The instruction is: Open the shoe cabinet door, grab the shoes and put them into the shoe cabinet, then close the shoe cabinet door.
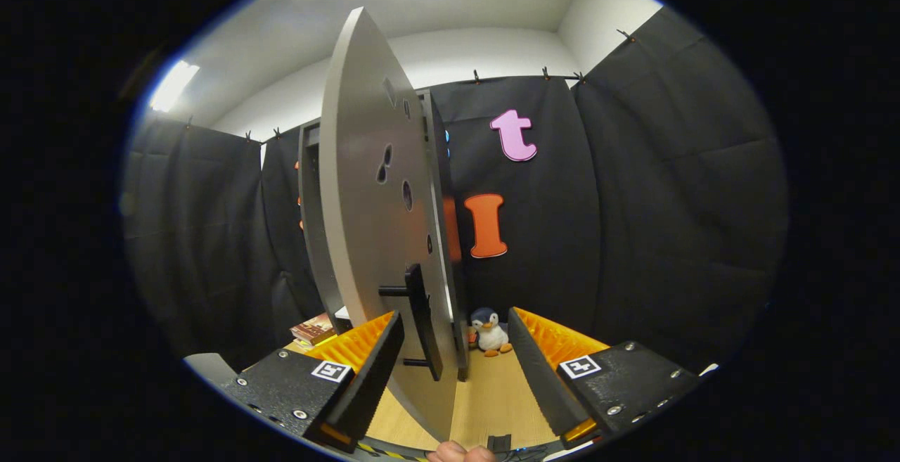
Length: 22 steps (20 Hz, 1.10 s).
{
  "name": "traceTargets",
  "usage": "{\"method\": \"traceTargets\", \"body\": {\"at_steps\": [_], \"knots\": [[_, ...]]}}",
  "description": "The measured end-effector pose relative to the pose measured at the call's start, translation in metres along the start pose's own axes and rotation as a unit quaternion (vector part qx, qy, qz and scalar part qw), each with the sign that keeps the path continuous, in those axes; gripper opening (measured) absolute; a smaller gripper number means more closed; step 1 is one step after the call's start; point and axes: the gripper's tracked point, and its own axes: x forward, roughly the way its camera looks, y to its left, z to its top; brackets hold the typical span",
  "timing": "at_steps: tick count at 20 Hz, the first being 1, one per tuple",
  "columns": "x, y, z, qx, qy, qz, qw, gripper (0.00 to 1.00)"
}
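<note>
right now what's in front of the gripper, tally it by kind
cabinet door, swung open edge-on between the open fingers: 1
door handle: 1
toy penguin, beyond the fingers: 1
stack of books: 1
gripper: 1
total: 5

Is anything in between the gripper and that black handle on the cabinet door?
No, nothing visible is in the way. The gripper is open, and the swung-out cabinet door has its edge between the fingers. The black handle sits right at the left finger, with nothing in front of it.
</note>
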Motion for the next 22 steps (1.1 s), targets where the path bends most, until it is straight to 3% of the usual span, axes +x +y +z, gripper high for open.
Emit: {"method": "traceTargets", "body": {"at_steps": [10,17,22], "knots": [[0.011,0.031,-0.004,-0.006,0.006,0.021,1.0,0.91],[0.026,0.099,-0.013,-0.018,0.019,0.04,0.999,0.91],[0.048,0.145,-0.017,-0.011,0.025,0.028,0.999,0.91]]}}
